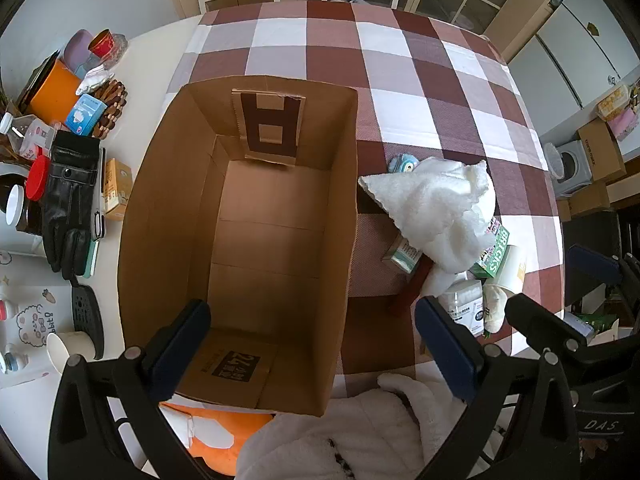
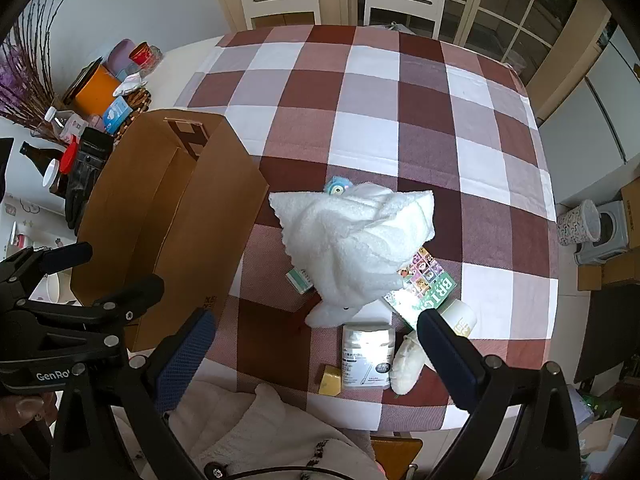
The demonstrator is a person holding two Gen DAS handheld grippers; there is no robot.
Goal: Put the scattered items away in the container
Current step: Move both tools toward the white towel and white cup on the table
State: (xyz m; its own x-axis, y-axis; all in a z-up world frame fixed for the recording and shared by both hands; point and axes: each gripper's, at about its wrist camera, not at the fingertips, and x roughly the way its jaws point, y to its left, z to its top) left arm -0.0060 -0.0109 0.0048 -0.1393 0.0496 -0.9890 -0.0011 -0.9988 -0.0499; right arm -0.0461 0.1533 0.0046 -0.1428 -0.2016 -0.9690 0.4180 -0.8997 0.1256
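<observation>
Left gripper [image 1: 312, 344] is hovering with jaws apart over the box's [image 1: 148, 216] near end, holding nothing. Right gripper [image 2: 316, 344] is gaping too, over the table's [image 2: 360, 92] near edge, near the jar [image 2: 367, 354]. Towel [image 2: 356, 244] is lying beside the box, covering other items.

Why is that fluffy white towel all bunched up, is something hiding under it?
Yes. The fluffy white towel lies crumpled over several items beside the empty brown cardboard box: a blue round toy and a green "BRICKS" box poke out.
</observation>
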